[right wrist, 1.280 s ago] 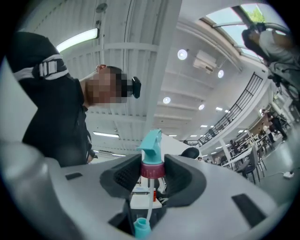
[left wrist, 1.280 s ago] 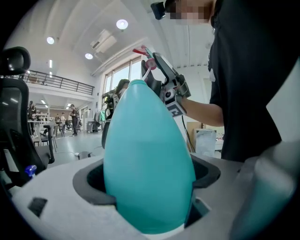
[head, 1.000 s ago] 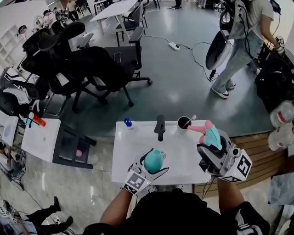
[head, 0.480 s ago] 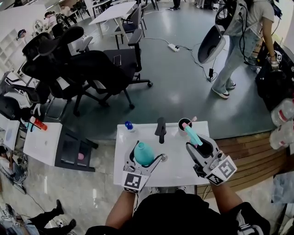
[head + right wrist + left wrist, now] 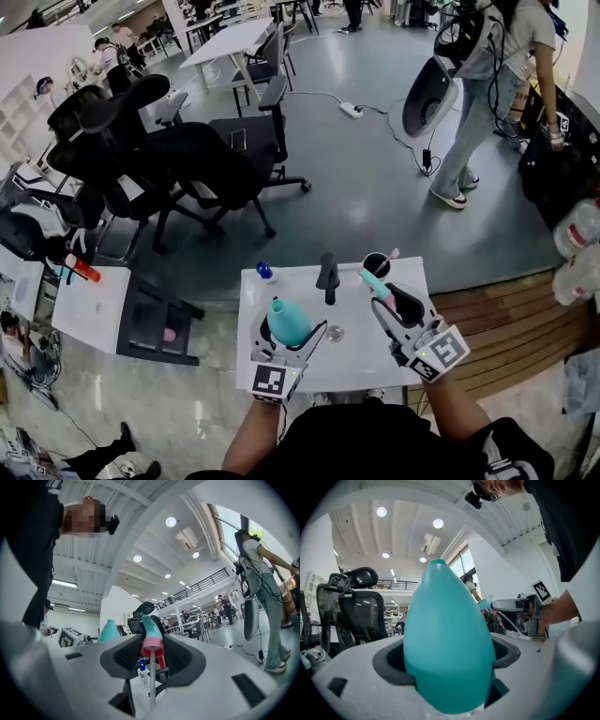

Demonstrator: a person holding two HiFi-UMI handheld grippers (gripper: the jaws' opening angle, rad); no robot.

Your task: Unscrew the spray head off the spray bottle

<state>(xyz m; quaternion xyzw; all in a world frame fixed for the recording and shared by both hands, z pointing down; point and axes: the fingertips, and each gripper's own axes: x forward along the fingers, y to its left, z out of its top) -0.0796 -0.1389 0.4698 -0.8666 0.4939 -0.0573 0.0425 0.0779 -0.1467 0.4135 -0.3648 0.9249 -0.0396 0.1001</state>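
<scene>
Teal plastic, egg-shaped spray bottle body [image 5: 447, 639]: gripped round its wide lower part by the left gripper [image 5: 292, 335], both jaws clenched against its sides. Its narrow neck is bare, with no head on it. It is held over the left part of the white rectangular table [image 5: 361, 354]; whether its base touches the top cannot be told.

Spray head, teal with a pink collar, red trigger and clear dip tube [image 5: 151, 631]: off the bottle and well apart from it. The right gripper [image 5: 390, 298] grasps it between its jaws at about the collar, teal end foremost, with the tube running back toward the gripper body. It is over the right part of the table.

Other items along the table's far edge: a small white pump bottle with a blue cap [image 5: 265, 273], a black upright stand [image 5: 327, 274] and a dark round cup [image 5: 376, 263]. Black office chairs [image 5: 178, 141] stand on the grey floor beyond. A person [image 5: 492, 89] stands at the far right.
</scene>
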